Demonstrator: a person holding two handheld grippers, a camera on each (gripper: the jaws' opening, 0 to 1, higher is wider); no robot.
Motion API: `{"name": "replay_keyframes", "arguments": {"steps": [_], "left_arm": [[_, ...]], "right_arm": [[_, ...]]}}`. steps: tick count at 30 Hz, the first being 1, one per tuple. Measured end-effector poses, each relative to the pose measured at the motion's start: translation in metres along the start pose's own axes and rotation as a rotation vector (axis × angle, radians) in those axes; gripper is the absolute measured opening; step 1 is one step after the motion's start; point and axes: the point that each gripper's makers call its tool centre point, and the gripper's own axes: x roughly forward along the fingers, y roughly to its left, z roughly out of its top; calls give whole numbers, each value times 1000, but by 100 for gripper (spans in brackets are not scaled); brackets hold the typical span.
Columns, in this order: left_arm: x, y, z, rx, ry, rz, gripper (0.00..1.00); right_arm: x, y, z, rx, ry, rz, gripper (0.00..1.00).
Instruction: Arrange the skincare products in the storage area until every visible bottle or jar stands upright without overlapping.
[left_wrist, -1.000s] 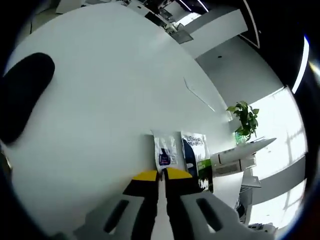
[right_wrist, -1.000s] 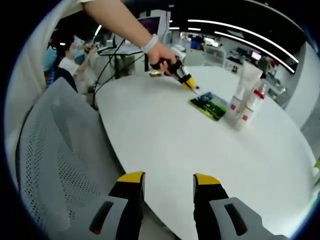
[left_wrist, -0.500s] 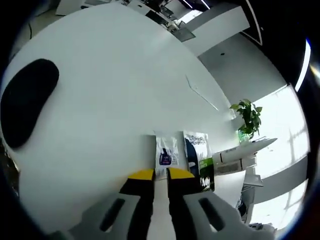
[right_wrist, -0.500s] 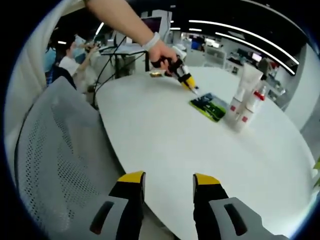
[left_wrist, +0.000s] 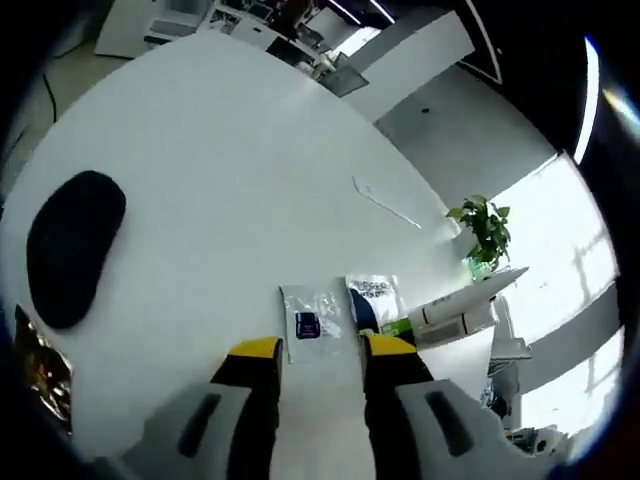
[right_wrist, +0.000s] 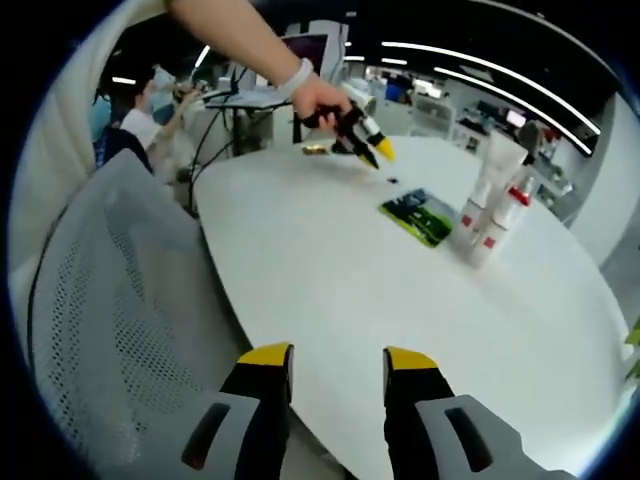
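Hovering low over the white round table (left_wrist: 200, 180), the left gripper (left_wrist: 318, 352) has its yellow-tipped jaws parted and holds nothing. Just beyond the tips lie 2 flat sachets — a clear-and-white one with a dark label (left_wrist: 311, 324) between the jaws' line, and a blue-and-white one (left_wrist: 376, 298) just right of it, both face up with their long axes running away from the gripper. A green-edged flat pack (left_wrist: 400, 325) touches the right sachet's side, and white tubes (left_wrist: 455, 312) stand just beyond, at the table's right. A black oval pad (left_wrist: 72, 247) lies well apart to the left.

In the right gripper view, the right gripper (right_wrist: 336, 362) sits at the near edge of the table (right_wrist: 330, 280), jaws open and empty, beside a grey mesh chair (right_wrist: 110, 320). The white tubes and a red-trimmed bottle (right_wrist: 492, 222) stand upright across the table, touching as a cluster, next to the green pack (right_wrist: 422, 217). The left gripper (right_wrist: 372, 150), gripped in a hand (right_wrist: 322, 100), is far nearer the sachets — so the next pick probably falls to it.

The sachets look thin, glossy and limp, likely hard to stand upright.
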Motion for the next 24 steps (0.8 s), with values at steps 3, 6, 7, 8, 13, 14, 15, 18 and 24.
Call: {"name": "replay_keyframes", "arguments": {"steps": [3,6,7,8,13,14,15,18,24], "left_arm": [[-17,20,11,164,-32,94,41],[-41,57,18,220,-38,232,61],[-48,66,19,225,-37,267,63],[-57,76,19,229,-34,306,63],[-93,115,8,272,19,457,72],[-96,120,4,296,49,470,76],[-100,127,-2,323,89,495,76],[-104,140,-18,375,196,527,70],[-100,152,-25,439,262,546,68]], "right_arm": [[-1,-1,1,0,-7,-2,36],[-1,-1,1,-2,-7,-1,36],[-1,-1,1,-3,-6,-1,36],[-1,-1,1,-5,-6,0,36],[-1,0,1,-3,-5,7,36],[-1,0,1,-3,-8,7,36],[0,0,1,0,-9,10,36],[0,1,1,-1,-7,12,36],[0,4,1,1,-8,30,36]]}}
